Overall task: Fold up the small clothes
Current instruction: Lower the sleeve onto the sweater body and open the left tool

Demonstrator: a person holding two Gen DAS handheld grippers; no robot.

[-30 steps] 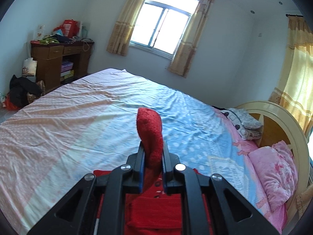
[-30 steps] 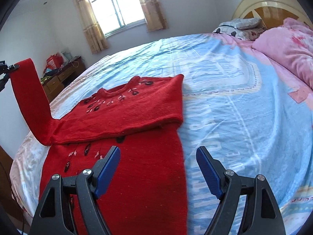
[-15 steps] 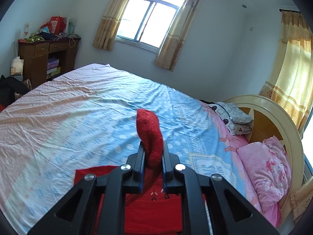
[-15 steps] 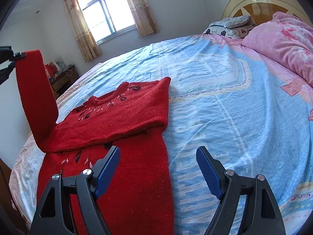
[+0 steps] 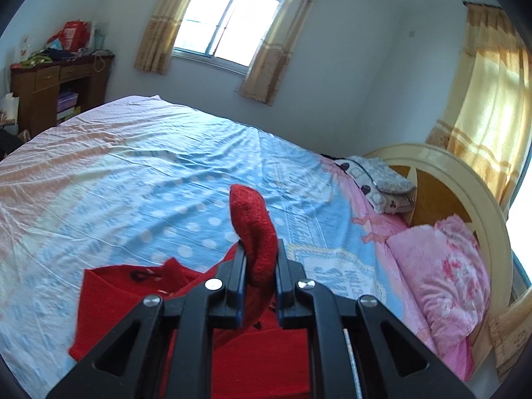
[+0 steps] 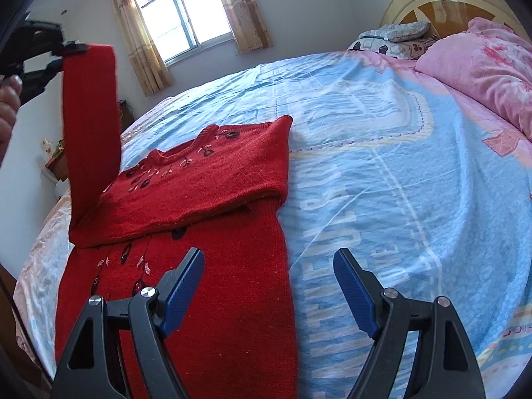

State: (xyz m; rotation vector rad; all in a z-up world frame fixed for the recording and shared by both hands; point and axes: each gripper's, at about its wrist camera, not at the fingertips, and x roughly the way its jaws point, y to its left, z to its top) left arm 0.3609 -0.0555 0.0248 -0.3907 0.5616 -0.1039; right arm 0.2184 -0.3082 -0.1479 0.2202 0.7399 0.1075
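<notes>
Nearest us, our right tongs (image 6: pixel 267 286) hang spread with nothing between them, over the right edge of the red sweater (image 6: pixel 206 179), which lies on the bed (image 6: pixel 382 173). Our left tongs (image 5: pixel 260 259) pinch the cuff of the sleeve (image 6: pixel 89 113), lifting it upright above the sweater's left side. Large letters are printed on the blue bedsheet, but we cannot read whole words. Open sheet spreads right and beyond the sweater. Farther off, the pink pillow (image 6: pixel 478 66) and headboard (image 5: pixel 465 179) are cut off by the frame edge.
</notes>
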